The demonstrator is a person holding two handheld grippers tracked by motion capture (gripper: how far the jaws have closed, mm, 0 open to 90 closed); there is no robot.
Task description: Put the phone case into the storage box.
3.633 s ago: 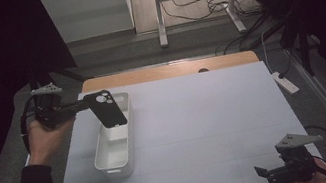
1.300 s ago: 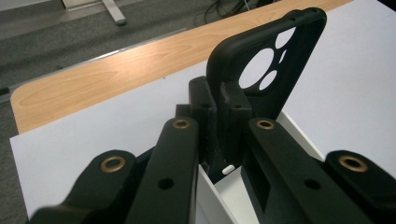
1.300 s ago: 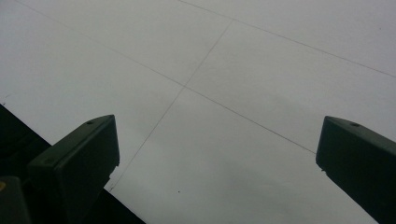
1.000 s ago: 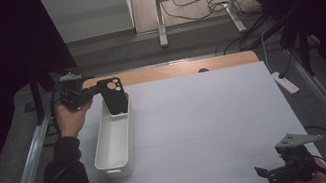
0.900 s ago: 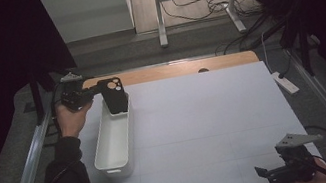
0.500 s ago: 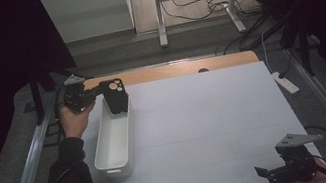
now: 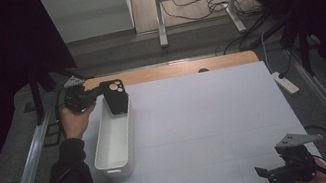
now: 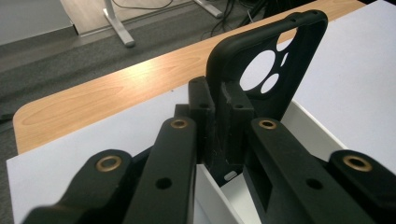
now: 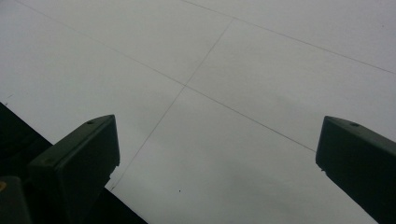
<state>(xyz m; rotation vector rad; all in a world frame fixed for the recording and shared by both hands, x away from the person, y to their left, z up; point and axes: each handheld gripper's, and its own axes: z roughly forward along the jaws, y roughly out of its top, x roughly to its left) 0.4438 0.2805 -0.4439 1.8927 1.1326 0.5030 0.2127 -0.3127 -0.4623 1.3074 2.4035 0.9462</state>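
A black phone case [image 7: 115, 97] with round camera cutouts stands upright over the far end of a long white bin [image 7: 130, 133]. My left gripper [image 7: 100, 95] comes in from the left, shut on the case's edge. In the left gripper view the pads [image 8: 236, 105] pinch the case [image 8: 271, 70] above the bin's wall [image 8: 308, 126]. Its jaws have just been opening a little, with the case still between them. My right gripper [image 7: 267, 177] rests at the near right corner of the table. Its jaws stand wide open over bare white surface [image 9: 217, 149].
The white table cover [image 7: 207, 124] stretches between the bin and the right gripper. A wooden strip [image 7: 172, 71] runs along the far edge. A small white block [image 7: 285, 82] lies off the right edge. Metal rails [image 7: 28, 171] flank the table.
Since the oldest frame the left hand has carried the case toward the bin's far end and stood it more upright. Over the last second it shifted only slightly. The right gripper stayed put.
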